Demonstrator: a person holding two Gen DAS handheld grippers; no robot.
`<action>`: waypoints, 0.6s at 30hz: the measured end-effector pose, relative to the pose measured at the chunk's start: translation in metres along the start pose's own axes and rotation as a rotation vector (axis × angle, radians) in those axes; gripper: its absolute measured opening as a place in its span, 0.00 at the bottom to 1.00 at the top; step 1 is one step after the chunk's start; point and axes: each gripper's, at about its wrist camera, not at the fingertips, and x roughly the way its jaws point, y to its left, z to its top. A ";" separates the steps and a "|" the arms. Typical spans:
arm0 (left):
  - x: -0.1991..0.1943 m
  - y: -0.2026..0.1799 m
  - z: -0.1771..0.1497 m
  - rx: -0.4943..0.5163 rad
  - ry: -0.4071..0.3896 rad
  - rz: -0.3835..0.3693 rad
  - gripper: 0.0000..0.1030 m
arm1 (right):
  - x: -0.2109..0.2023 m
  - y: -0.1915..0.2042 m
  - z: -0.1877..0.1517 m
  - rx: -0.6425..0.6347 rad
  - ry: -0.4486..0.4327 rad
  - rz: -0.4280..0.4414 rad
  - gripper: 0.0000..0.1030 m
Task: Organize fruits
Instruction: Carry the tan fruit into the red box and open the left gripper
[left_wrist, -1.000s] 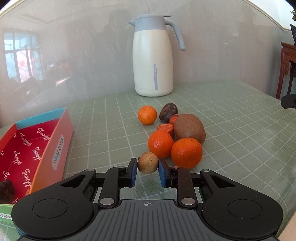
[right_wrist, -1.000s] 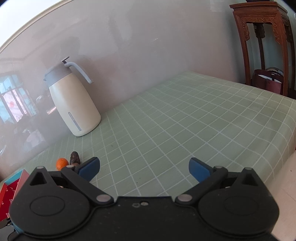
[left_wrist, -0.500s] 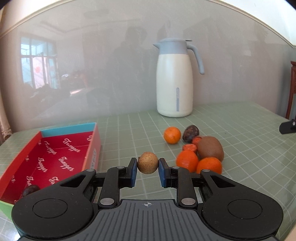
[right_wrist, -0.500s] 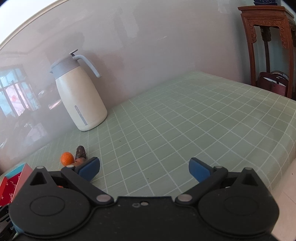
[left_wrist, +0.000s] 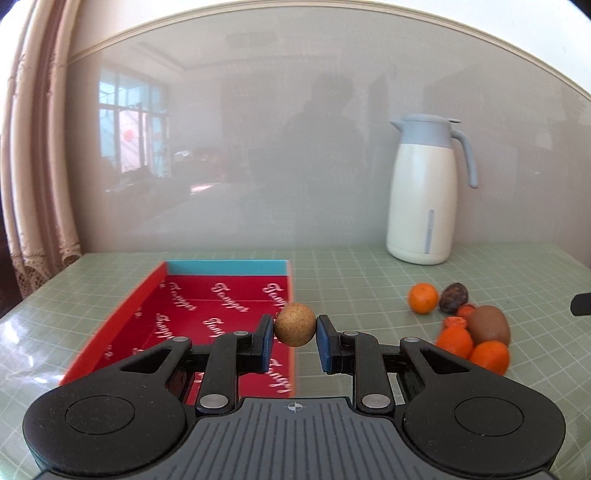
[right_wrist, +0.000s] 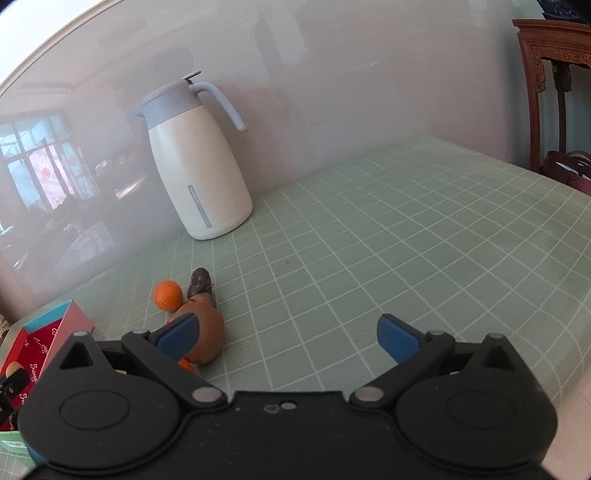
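My left gripper (left_wrist: 294, 332) is shut on a small round tan fruit (left_wrist: 294, 324) and holds it above the right wall of the red box (left_wrist: 207, 306) with a blue rim. To the right lie several fruits: oranges (left_wrist: 423, 297), a dark plum-like fruit (left_wrist: 453, 296) and a brown kiwi (left_wrist: 489, 325). My right gripper (right_wrist: 288, 338) is open and empty above the table; the kiwi (right_wrist: 207, 334), an orange (right_wrist: 168, 295) and the dark fruit (right_wrist: 199, 281) lie by its left finger. The red box (right_wrist: 48, 332) shows at the far left.
A cream thermos jug (left_wrist: 424, 192) with a grey lid stands at the back against the glossy wall; it also shows in the right wrist view (right_wrist: 195, 162). The table has a green checked cloth (right_wrist: 406, 240). A wooden stand (right_wrist: 550, 92) is beyond the table's right edge.
My left gripper has lifted the tan fruit from the pile and swung left to the red box. My right gripper has drifted closer to the fruit pile, staying open.
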 end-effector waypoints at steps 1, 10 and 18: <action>0.000 0.004 0.000 -0.007 0.001 0.009 0.24 | 0.001 0.003 -0.001 -0.004 0.002 0.003 1.00; 0.007 0.039 -0.004 -0.083 0.051 0.092 0.24 | 0.006 0.031 -0.007 -0.054 0.016 0.032 1.00; 0.011 0.056 -0.009 -0.122 0.085 0.134 0.24 | 0.009 0.051 -0.012 -0.094 0.023 0.053 1.00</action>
